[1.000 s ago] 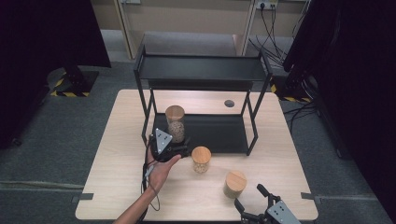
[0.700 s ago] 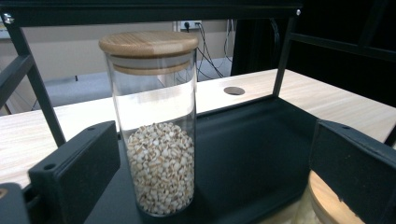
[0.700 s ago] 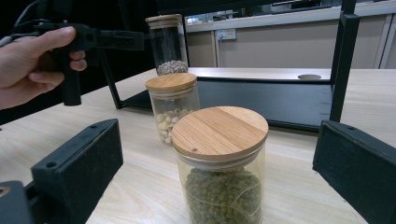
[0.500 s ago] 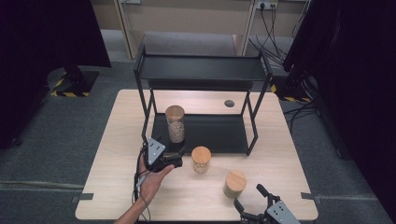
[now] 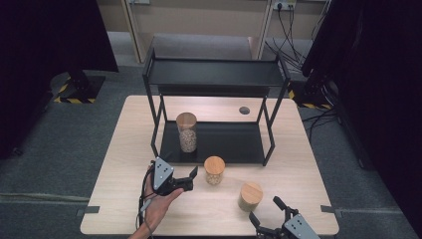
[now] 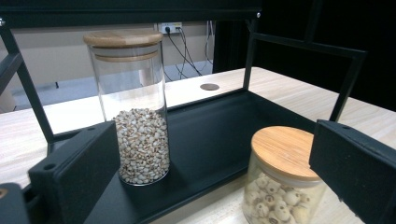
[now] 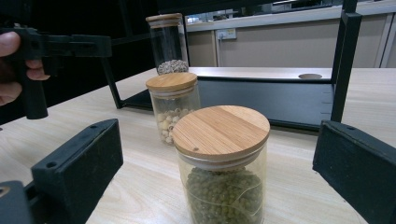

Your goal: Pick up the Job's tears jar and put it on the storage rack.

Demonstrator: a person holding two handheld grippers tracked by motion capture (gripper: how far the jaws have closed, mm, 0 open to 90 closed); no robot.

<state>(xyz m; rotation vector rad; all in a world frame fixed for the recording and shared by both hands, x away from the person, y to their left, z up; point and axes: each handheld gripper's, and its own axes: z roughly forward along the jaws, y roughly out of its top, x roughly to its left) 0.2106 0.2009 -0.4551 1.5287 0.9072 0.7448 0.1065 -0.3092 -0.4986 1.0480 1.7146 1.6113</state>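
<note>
Three jars w/ wooden lids sit on or near the black rack point(image 5: 268, 144) on the table point(image 5: 109, 164). Far left in the high view, the left gripper point(image 5: 188, 178) is held in a hand point(image 5: 157, 206), jaws spread wide, nothing between them, tips just beside the short jar of pale round seeds point(image 5: 214, 171) but not touching. From the left gripper view the same jar point(image 6: 281, 179) stands between the two jaws w/ a clear gap on each side, on the bare table at the rack's front edge. Behind it, on the rack's lower shelf toward its left end, stands the tall jar point(image 5: 187, 132), approx. half full of small pale grains. Further right, the green-bean jar point(image 5: 250, 196) stands on the table, apart from the rack and near the pale-seed jar. The right gripper point(image 5: 267, 213) sits at the bottom edge, jaws wide open, holding nothing; in its own view that jar point(image 7: 221, 168) is framed between the jaws, probably not touched, though the high view is too small to be sure.
</note>
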